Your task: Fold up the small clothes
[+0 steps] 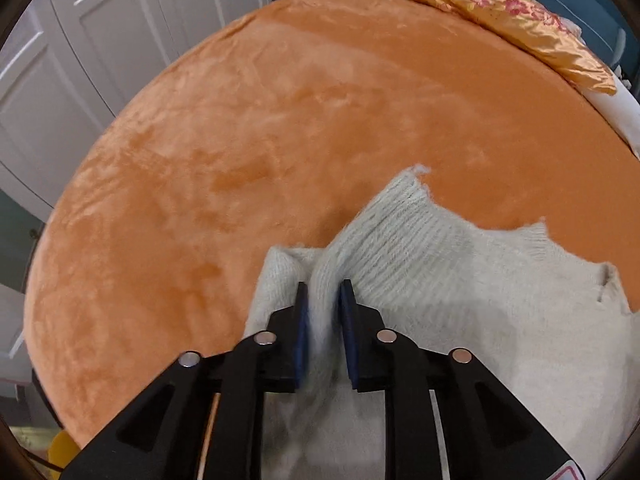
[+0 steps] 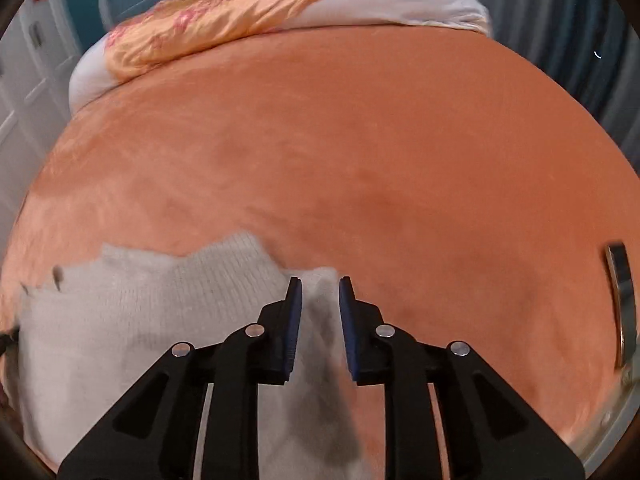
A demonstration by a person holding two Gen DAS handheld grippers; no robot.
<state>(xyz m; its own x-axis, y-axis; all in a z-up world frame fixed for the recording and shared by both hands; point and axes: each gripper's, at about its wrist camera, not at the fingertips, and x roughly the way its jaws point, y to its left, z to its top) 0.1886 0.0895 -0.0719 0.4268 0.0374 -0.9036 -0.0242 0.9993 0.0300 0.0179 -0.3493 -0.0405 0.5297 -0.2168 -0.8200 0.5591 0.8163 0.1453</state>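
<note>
A small pale, fuzzy knit sweater (image 1: 460,280) lies on the orange plush bedspread (image 1: 280,120). My left gripper (image 1: 323,292) is shut on a raised ridge of the knit near the sweater's left edge; the fabric fills the gap between the blue pads. In the right wrist view the same sweater (image 2: 140,312) spreads to the left. My right gripper (image 2: 320,288) is shut on the sweater's right edge, which rises between its fingers. Both views are slightly blurred.
A gold floral pillow (image 1: 512,20) on white bedding lies at the head of the bed (image 2: 208,24). White wardrobe doors (image 1: 80,40) stand to the left. A dark flat object (image 2: 622,300) lies on the bedspread at the right.
</note>
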